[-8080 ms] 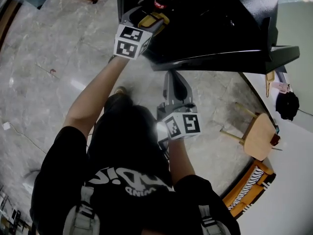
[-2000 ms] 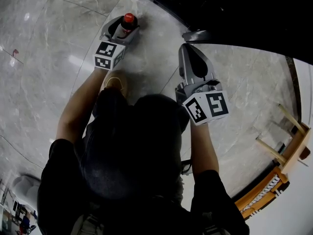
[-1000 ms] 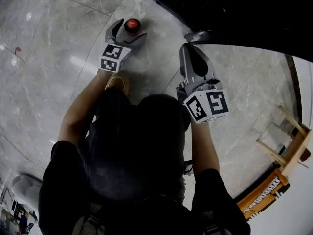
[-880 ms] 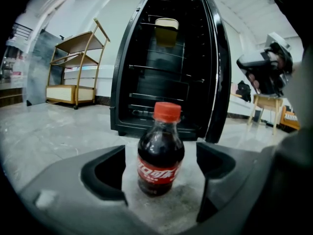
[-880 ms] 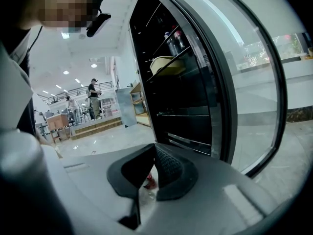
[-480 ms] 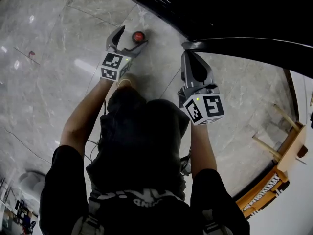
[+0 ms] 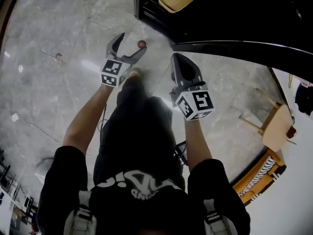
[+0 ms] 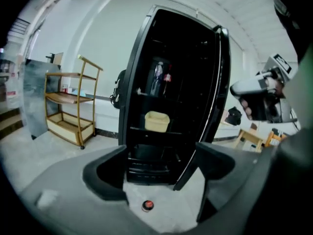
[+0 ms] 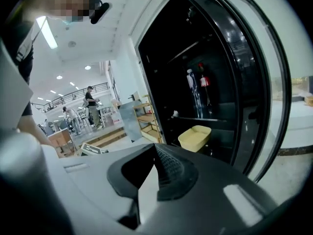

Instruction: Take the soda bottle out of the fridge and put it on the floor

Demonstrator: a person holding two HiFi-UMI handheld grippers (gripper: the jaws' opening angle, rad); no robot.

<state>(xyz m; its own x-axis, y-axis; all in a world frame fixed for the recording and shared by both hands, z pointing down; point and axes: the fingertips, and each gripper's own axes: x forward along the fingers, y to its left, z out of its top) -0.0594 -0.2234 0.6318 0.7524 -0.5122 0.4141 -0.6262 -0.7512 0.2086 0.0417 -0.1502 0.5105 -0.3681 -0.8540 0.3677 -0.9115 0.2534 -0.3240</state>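
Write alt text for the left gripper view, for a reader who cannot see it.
The left gripper hangs open and empty above the red-capped soda bottle, on the grey floor. Behind it is an open black fridge holding a yellow tub, with a gold shelf cart to its left.

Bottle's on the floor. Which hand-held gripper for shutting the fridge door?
Right, probably: the right hand-held gripper, jaws together, sits beside the open fridge door; the left hand-held gripper is open over the soda bottle.

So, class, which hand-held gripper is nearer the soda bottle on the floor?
Left. The left hand-held gripper hangs open over the soda bottle; the right hand-held gripper, shut, is off to the bottle's right.
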